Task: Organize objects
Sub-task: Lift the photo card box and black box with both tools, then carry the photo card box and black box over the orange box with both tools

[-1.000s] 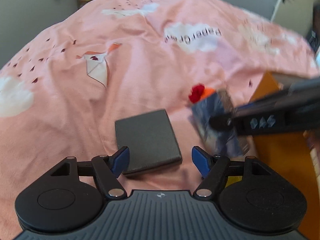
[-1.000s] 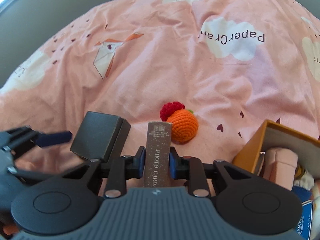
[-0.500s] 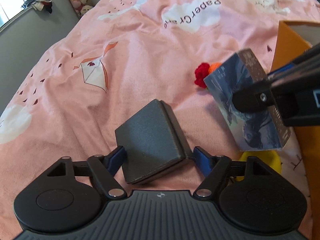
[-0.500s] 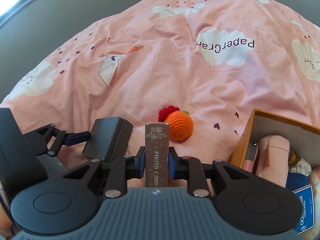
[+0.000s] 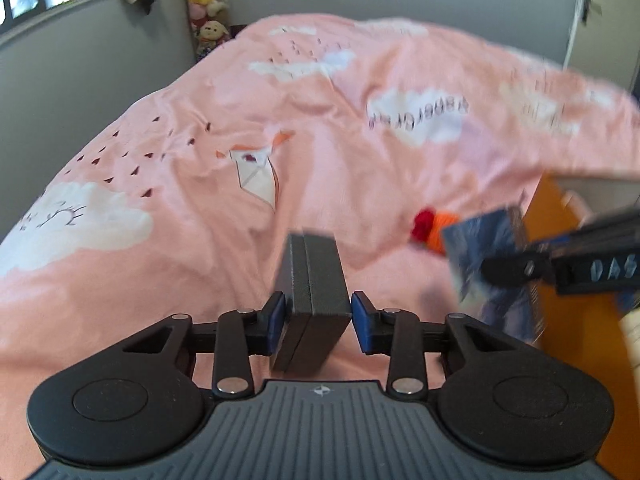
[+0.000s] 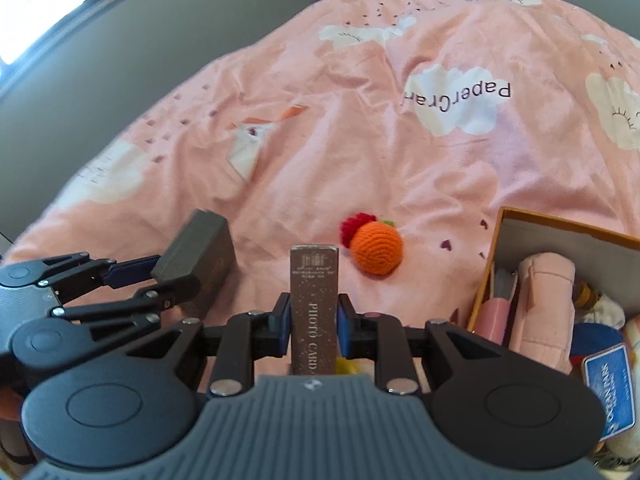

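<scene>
Lifted now, dark box in just-closed left gripper; only right view shows right gripper clamping photo-card box.

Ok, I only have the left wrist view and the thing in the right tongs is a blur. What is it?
Observer: A slim brown box marked PHOTO CARD, held upright in the right tongs.
Operator: And the orange box, is anything in it?
Observer: Yes, a pink pouch stands inside, with other items too crowded to name.
Operator: The orange ball with the red tuft, is there anything else on it?
Observer: A small green leaf beside the tuft.
</scene>
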`<act>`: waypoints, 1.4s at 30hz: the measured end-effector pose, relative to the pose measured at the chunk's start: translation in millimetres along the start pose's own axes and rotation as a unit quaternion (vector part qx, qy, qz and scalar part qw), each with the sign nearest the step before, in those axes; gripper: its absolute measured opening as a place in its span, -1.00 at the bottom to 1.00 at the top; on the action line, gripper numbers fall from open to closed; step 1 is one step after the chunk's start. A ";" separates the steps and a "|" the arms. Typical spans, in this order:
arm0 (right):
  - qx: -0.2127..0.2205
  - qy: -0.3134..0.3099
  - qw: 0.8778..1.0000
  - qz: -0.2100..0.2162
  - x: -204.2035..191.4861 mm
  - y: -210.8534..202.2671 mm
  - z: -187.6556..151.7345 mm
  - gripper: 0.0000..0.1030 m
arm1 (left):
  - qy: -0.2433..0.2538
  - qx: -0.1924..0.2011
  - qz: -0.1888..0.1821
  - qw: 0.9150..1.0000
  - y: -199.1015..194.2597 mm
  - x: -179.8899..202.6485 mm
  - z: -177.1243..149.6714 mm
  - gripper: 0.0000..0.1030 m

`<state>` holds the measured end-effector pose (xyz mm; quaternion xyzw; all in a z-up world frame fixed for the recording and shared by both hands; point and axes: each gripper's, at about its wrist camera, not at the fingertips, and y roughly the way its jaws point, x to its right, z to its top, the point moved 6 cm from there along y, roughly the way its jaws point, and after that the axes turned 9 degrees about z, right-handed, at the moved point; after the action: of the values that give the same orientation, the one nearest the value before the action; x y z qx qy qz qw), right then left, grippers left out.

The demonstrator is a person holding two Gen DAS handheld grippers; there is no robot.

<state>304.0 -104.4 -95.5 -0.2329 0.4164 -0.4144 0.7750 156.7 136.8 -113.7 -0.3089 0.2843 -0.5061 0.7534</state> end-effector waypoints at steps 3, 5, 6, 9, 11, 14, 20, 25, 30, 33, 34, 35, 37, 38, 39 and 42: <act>0.010 -0.002 1.000 0.016 -9.6 -22.2 -0.7 -0.54 | -0.036 0.010 -0.052 0.998 -25.8 -1.7 10.6 -0.24; 0.014 -0.018 0.999 0.030 -13.7 -44.3 -2.9 -0.54 | -0.053 0.024 -0.088 0.994 -46.8 1.4 16.5 -0.24; 0.022 -0.016 0.999 0.033 -13.9 -57.3 -4.1 -0.53 | -0.059 0.031 -0.105 0.992 -57.5 3.9 18.8 -0.24; 0.047 -0.002 0.998 0.029 -8.2 -100.8 -12.5 -0.53 | -0.059 0.043 -0.167 0.983 -87.2 19.2 27.2 -0.24; 0.062 0.011 0.998 0.014 0.9 -129.5 -22.0 -0.53 | -0.044 0.042 -0.211 0.976 -103.0 35.3 30.7 -0.24; 0.081 0.029 0.996 -0.023 18.8 -164.5 -40.2 -0.53 | -0.007 0.027 -0.270 0.962 -118.6 65.4 29.5 -0.24; 0.109 0.064 0.986 -0.105 60.2 -202.8 -78.8 -0.53 | 0.091 -0.026 -0.360 0.928 -131.0 134.6 7.9 -0.24; 0.111 0.086 0.984 -0.110 76.6 -204.7 -100.1 -0.53 | 0.152 -0.095 -0.353 0.918 -102.2 180.7 -20.4 -0.24; 0.097 0.069 0.982 -0.149 83.2 -193.8 -113.1 -0.53 | 0.168 -0.161 -0.338 0.912 -73.8 206.5 -46.6 -0.24; 0.086 0.062 0.981 -0.165 89.3 -186.1 -120.1 -0.54 | 0.163 -0.180 -0.326 0.914 -62.9 215.1 -55.9 -0.24; 0.083 0.062 0.981 -0.166 91.1 -183.6 -121.6 -0.54 | 0.158 -0.185 -0.325 0.914 -58.8 215.9 -58.3 -0.24; 0.080 0.063 0.981 -0.165 92.9 -181.4 -123.0 -0.54 | 0.154 -0.190 -0.325 0.914 -56.2 215.5 -60.1 -0.24; 0.076 0.067 0.982 -0.161 95.5 -177.6 -125.9 -0.54 | 0.143 -0.205 -0.321 0.914 -46.7 214.0 -64.2 -0.25; 0.074 0.066 0.982 -0.160 96.3 -175.6 -126.8 -0.54 | 0.141 -0.210 -0.319 0.913 -42.8 214.4 -65.7 -0.24; 0.071 0.064 0.982 -0.162 96.8 -173.7 -127.7 -0.54 | 0.140 -0.213 -0.320 0.912 -40.6 214.7 -67.9 -0.24; 0.064 0.055 0.983 -0.164 94.7 -168.8 -129.0 -0.54 | 0.148 -0.212 -0.314 0.913 -42.1 216.2 -68.0 -0.24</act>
<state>149.5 -278.2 -89.5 -0.2251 0.3874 -0.5738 0.6855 152.1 -90.7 -151.0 -0.4563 0.3813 -0.6847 0.4214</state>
